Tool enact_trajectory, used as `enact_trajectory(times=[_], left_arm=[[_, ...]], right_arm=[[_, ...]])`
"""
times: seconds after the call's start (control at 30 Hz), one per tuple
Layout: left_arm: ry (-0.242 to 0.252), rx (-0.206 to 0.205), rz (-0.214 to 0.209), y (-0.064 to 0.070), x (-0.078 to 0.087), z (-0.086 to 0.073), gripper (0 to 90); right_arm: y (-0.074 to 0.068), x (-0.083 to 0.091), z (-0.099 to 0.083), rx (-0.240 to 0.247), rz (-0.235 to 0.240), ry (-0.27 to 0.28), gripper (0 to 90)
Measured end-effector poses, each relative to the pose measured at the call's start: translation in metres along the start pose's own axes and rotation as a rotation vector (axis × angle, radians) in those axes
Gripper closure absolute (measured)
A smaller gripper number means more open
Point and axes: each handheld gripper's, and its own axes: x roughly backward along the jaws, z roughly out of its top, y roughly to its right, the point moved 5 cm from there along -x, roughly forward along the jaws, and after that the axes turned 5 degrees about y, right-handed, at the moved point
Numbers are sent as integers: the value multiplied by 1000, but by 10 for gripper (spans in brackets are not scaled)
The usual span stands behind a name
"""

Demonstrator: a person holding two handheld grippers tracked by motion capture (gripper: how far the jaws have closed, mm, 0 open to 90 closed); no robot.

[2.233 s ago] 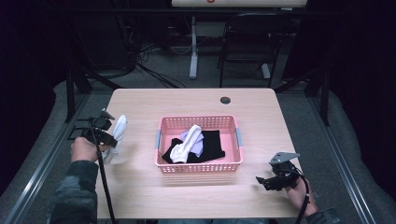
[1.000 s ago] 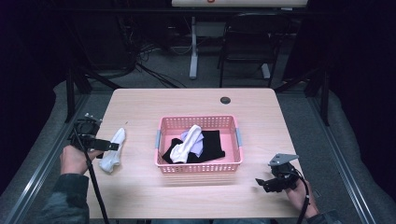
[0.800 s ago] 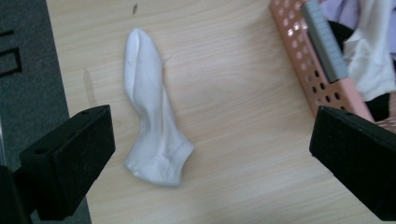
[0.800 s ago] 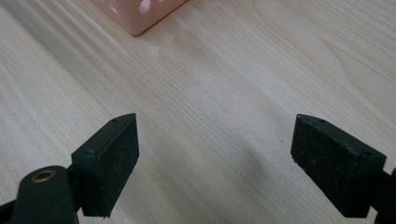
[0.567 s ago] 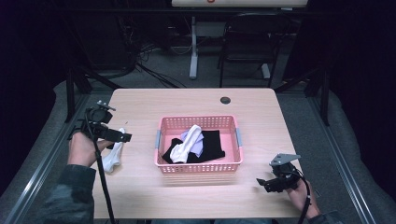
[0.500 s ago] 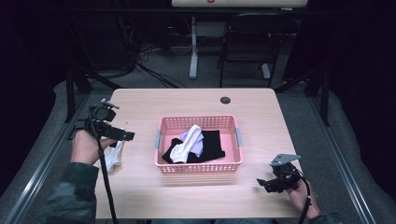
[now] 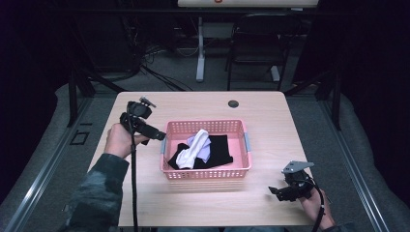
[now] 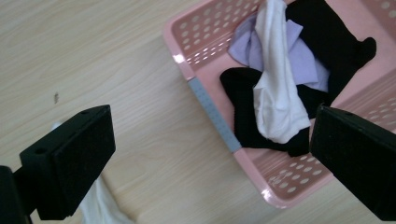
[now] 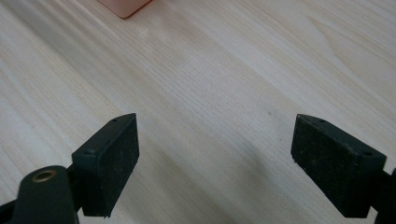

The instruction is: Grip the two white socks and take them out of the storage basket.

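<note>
A pink basket point(image 7: 207, 175) stands mid-table and holds a white sock point(image 7: 189, 152), a lavender sock point(image 7: 202, 144) and black clothing point(image 7: 220, 149). My left gripper point(image 7: 155, 135) hovers just left of the basket, jaws wide open and empty. In the left gripper view, that gripper point(image 8: 210, 140) looks down on the basket's rim point(image 8: 180, 58), the white sock point(image 8: 275, 93) and black clothing point(image 8: 336, 42). Another white sock point(image 8: 100, 205) lies on the table under the left jaw. My right gripper point(image 7: 276, 192) sits near the front right, open over bare wood point(image 9: 229, 158).
A small black round cap point(image 7: 233, 103) is set in the table near its far edge. Beyond the table stand a chair point(image 7: 256, 43) and a white stand point(image 7: 200, 48), with cables on the floor. A basket corner point(image 9: 123, 7) peeks into the right gripper view.
My left gripper left the white sock lying on the table's left side, then rose and moved right to the basket's edge. The right gripper has not moved.
</note>
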Motion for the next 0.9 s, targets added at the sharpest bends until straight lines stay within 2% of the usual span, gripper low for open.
enact_trajectory(times=[0.23,0.3,0.33,0.37,0.47,0.77,0.83,0.9], left_arm=[[-38,-42,-29,19,-23,13,3],[-47,-45,-36,23,-28,15,4],[-51,-44,-40,24,-31,16,4],[-52,-43,-42,26,-34,16,4],[-69,-43,-52,29,-41,18,3],[-105,-48,-81,44,-67,20,2],[-111,-54,-85,46,-71,20,2],[-94,-63,-86,49,-77,21,1]], right_arm=[[1,2,-1,-4,-3,3,145],[1,2,0,6,-7,0,145],[-1,1,1,-3,7,12,144],[0,2,1,13,-1,-3,144],[-1,-1,2,4,6,10,145],[-1,-3,6,22,14,7,145],[-1,-3,5,21,15,9,145],[0,-2,4,11,12,13,145]])
